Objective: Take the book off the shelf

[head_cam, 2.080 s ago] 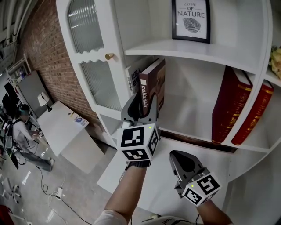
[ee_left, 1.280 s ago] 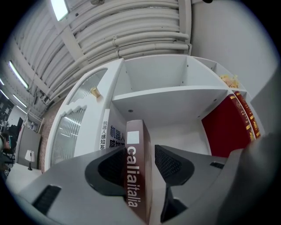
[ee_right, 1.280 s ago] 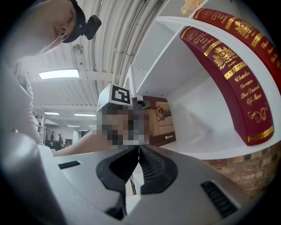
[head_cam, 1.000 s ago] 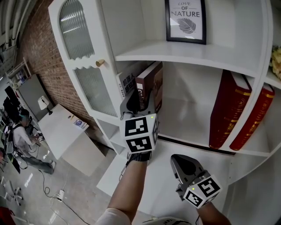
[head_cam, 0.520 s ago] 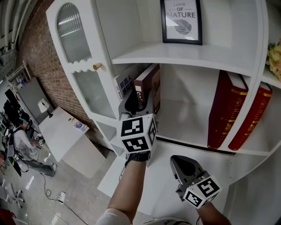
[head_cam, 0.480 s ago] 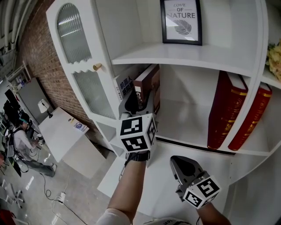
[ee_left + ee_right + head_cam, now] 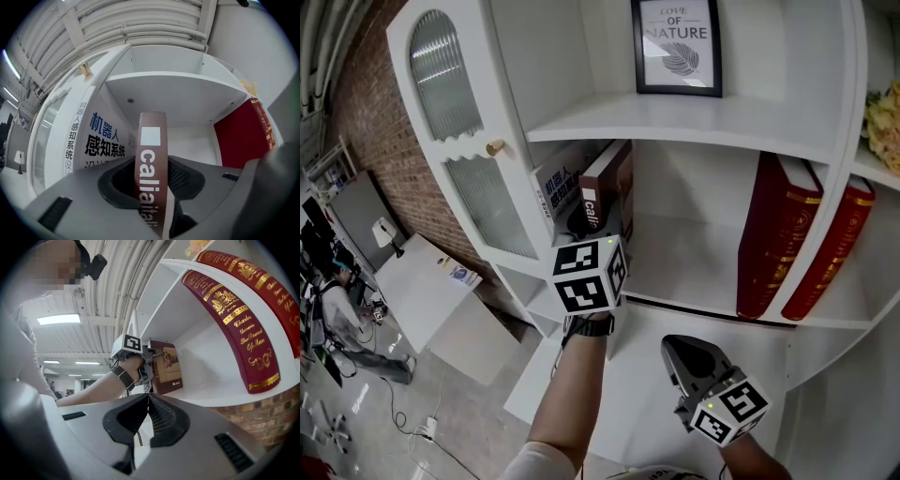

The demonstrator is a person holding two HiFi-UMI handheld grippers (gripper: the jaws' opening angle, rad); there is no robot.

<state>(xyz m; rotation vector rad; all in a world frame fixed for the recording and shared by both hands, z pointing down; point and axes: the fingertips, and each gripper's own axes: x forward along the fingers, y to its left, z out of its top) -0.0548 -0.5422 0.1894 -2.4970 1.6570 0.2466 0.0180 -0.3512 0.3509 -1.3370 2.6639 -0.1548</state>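
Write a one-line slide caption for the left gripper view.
Left tongs closing around the brown book standing in the white bookcase.

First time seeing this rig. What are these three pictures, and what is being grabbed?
A person holds a two-jaw gripper in each hand; the marker cubes belong to them. The head view looks down from the person's head; the two gripper views ride on the grippers, looking along their jaws. The left gripper reaches into a white shelf; its jaws are closing with the spine of the brown book between them. A white book stands beside it, two red books lean further right, a framed print sits above. The right gripper hangs lower, jaws together, empty.
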